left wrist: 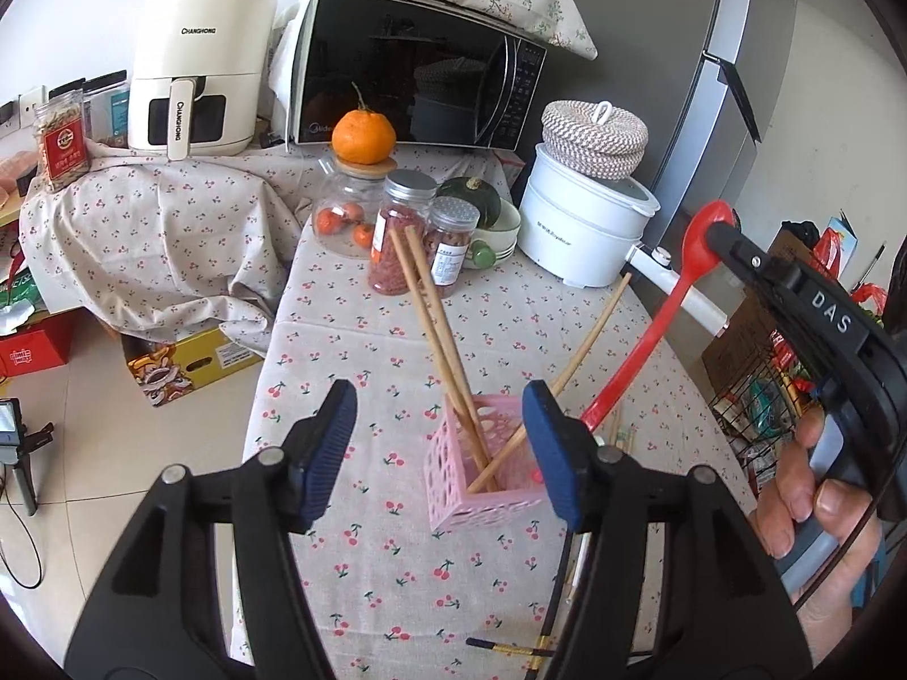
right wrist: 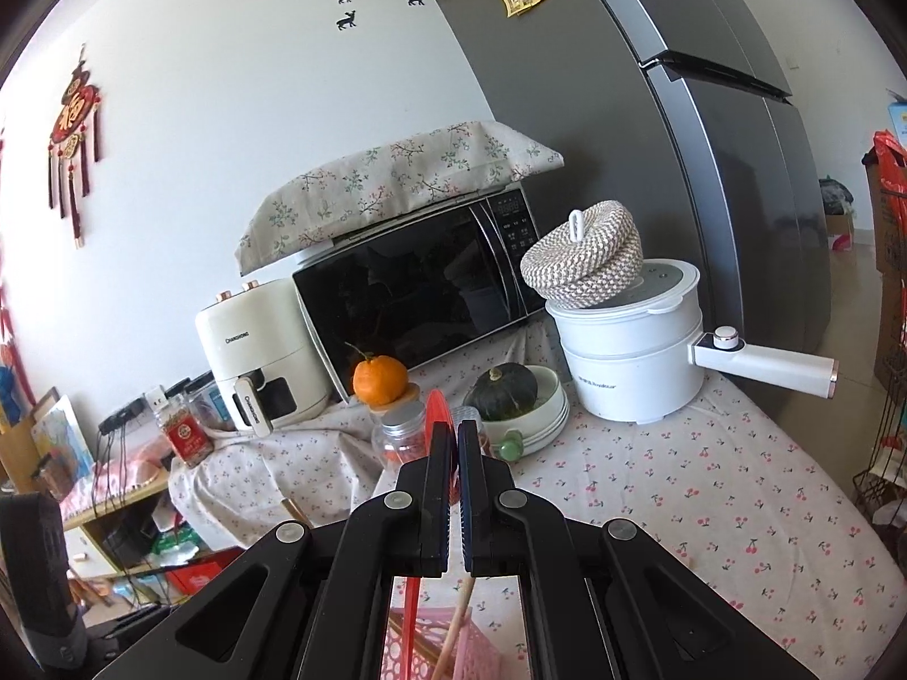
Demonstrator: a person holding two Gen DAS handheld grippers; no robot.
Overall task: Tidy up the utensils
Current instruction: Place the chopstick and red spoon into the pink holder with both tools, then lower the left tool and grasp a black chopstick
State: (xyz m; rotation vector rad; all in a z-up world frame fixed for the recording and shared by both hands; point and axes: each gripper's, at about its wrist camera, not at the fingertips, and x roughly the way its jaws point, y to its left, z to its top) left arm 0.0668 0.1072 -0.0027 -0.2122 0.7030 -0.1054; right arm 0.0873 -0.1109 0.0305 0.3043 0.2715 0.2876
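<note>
A pink perforated utensil holder (left wrist: 482, 467) stands on the cherry-print tablecloth (left wrist: 351, 340) and holds three wooden chopsticks (left wrist: 436, 334). My left gripper (left wrist: 439, 453) is open, its blue pads on either side of the holder's near edge, empty. My right gripper (right wrist: 455, 436) is shut on a red spoon (left wrist: 652, 334), bowl end up, handle slanting down toward the holder; the spoon (right wrist: 439, 413) shows edge-on between the pads. The holder (right wrist: 453, 651) shows below my right gripper. More chopsticks (left wrist: 618, 433) lie on the cloth right of the holder.
Jars (left wrist: 399, 232), an orange (left wrist: 363, 136), a green squash in a bowl (left wrist: 482, 209), a white electric pot (left wrist: 584, 226), a microwave (left wrist: 414, 90) and an air fryer (left wrist: 193, 68) stand at the table's back. A fridge (right wrist: 680, 141) is right. Black-gold chopsticks (left wrist: 510, 649) lie near.
</note>
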